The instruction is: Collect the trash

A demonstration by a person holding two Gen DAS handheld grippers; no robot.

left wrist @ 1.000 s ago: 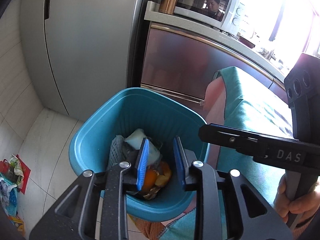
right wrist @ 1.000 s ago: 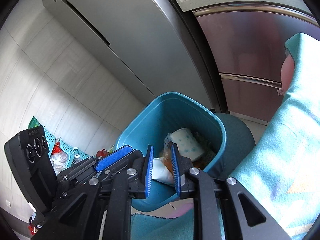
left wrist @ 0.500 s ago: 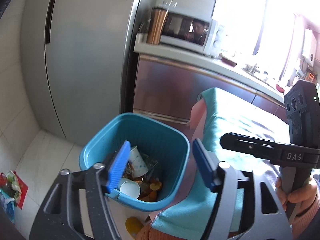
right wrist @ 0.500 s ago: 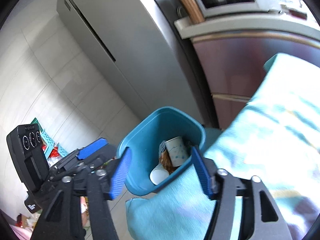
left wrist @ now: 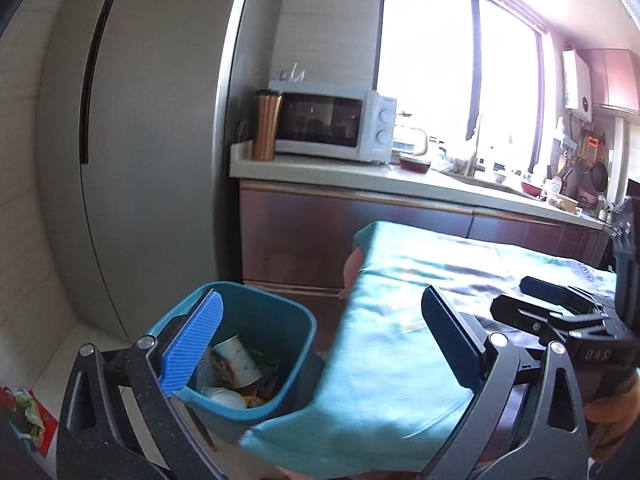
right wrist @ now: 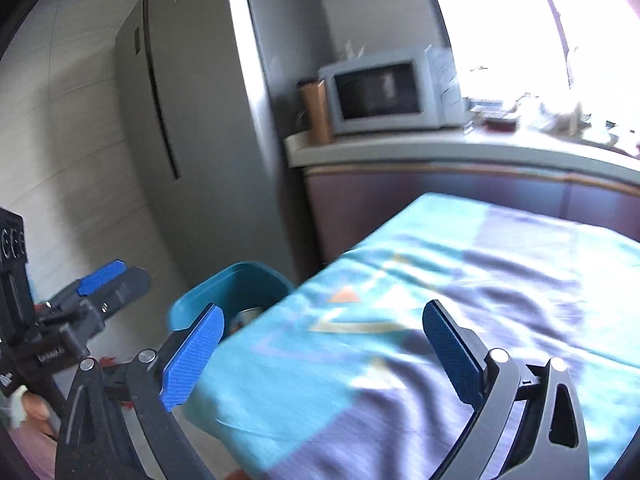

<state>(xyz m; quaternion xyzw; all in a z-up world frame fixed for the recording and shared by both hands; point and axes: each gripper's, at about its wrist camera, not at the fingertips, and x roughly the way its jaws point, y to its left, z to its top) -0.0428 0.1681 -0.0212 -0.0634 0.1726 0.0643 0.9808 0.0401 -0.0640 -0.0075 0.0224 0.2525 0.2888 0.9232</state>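
A blue plastic bin point(left wrist: 280, 328) stands on the floor against the table's corner, holding paper cups point(left wrist: 236, 360), orange peel and other scraps. My left gripper point(left wrist: 320, 344) hovers above and behind the bin, its jaws opening wide with nothing between them. In the right wrist view the bin point(right wrist: 224, 292) shows only partly behind the tablecloth edge. My right gripper point(right wrist: 320, 352) hangs over the table's near corner, jaws also opening wide and empty. The left gripper point(right wrist: 108, 280) appears at the left edge of the right wrist view, and the right gripper point(left wrist: 560, 308) shows at the right of the left wrist view.
A teal tablecloth point(left wrist: 400, 340) covers the table point(right wrist: 460, 300) beside the bin. Behind stand a tall grey fridge point(left wrist: 140, 160), a counter point(left wrist: 360, 172) with a microwave point(left wrist: 332, 128) and a copper tumbler point(left wrist: 266, 124). Coloured packets point(left wrist: 20, 416) lie on the floor at the left.
Both grippers rose and drew back from over the bin, and their jaws went from nearly shut to wide apart. The cups and peel now lie loose in the bin.
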